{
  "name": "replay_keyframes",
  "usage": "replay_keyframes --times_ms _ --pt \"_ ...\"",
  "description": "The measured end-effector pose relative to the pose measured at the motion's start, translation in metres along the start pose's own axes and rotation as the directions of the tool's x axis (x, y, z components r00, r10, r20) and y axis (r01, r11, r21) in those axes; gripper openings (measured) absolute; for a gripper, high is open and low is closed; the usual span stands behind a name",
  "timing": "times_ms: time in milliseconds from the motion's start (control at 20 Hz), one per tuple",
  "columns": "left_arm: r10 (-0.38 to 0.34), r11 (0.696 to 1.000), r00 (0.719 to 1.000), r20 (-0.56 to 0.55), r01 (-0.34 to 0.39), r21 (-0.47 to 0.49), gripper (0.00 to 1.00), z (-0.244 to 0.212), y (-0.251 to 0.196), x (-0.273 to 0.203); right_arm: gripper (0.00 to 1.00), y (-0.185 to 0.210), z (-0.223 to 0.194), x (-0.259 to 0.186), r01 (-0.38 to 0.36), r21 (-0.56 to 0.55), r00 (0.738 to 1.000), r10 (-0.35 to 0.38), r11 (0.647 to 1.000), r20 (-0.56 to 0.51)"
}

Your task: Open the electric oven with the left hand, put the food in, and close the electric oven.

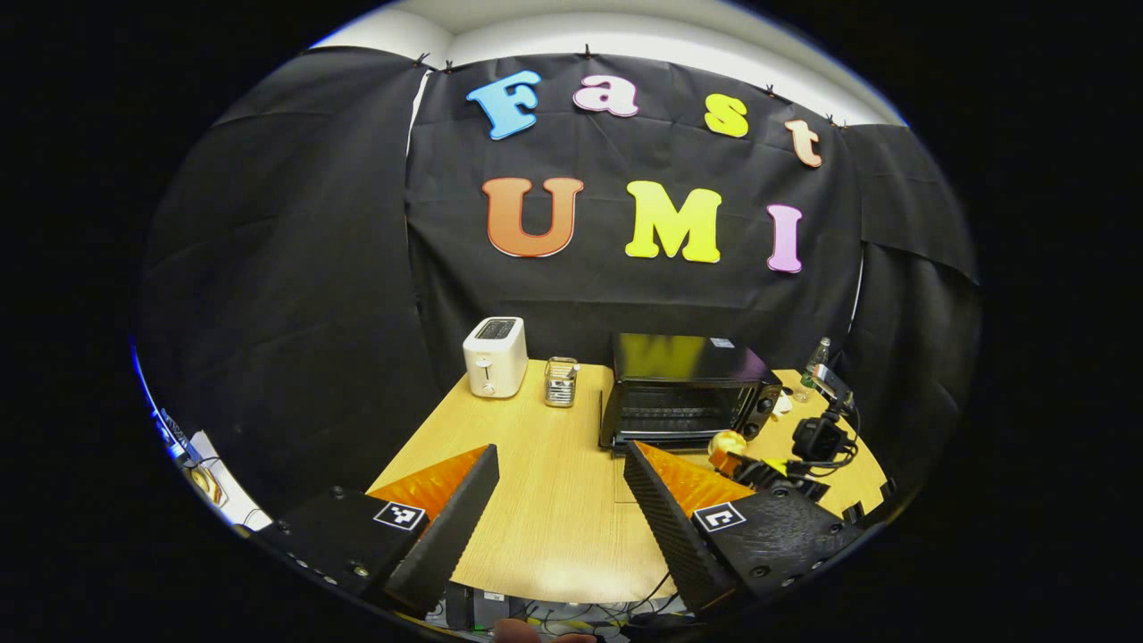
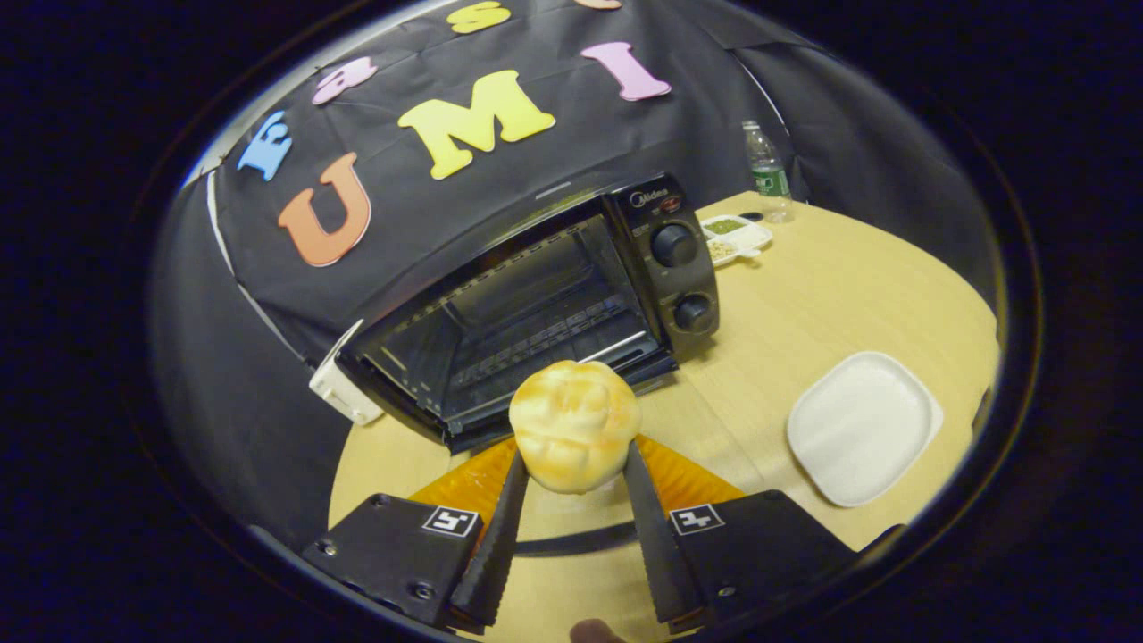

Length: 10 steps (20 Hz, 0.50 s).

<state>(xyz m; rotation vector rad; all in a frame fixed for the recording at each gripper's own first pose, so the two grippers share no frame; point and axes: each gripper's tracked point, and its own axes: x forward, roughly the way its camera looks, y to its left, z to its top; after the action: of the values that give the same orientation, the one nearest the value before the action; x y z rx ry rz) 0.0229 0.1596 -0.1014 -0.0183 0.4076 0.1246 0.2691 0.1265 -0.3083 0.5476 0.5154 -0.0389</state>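
On the wooden table (image 2: pixel 830 295), the right gripper (image 2: pixel 571 464) clamps a bun (image 2: pixel 574 438) before the Midea-badged oven (image 2: pixel 536 304), near a white plate (image 2: pixel 862 427), while the left gripper (image 1: pixel 558 500) hangs open.

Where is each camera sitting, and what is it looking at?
Left gripper view: rides on the left gripper, held back from the table; looks across it at the oven and toaster; own open fingers show below.
Right gripper view: rides on the right gripper, close to the oven; looks into its open front; own fingers grip the bun.
Shared: oven, table, bottle, and the bun, seen far off by the left camera.
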Motion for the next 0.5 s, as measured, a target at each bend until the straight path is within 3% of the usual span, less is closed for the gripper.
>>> replay_keyframes --times_ms 500 --pt "0.031 0.999 0.996 -0.078 -0.031 -0.006 0.94 -0.014 0.041 0.001 0.63 0.036 0.042 0.093 0.011 0.208 0.987 -0.044 0.978 0.153"
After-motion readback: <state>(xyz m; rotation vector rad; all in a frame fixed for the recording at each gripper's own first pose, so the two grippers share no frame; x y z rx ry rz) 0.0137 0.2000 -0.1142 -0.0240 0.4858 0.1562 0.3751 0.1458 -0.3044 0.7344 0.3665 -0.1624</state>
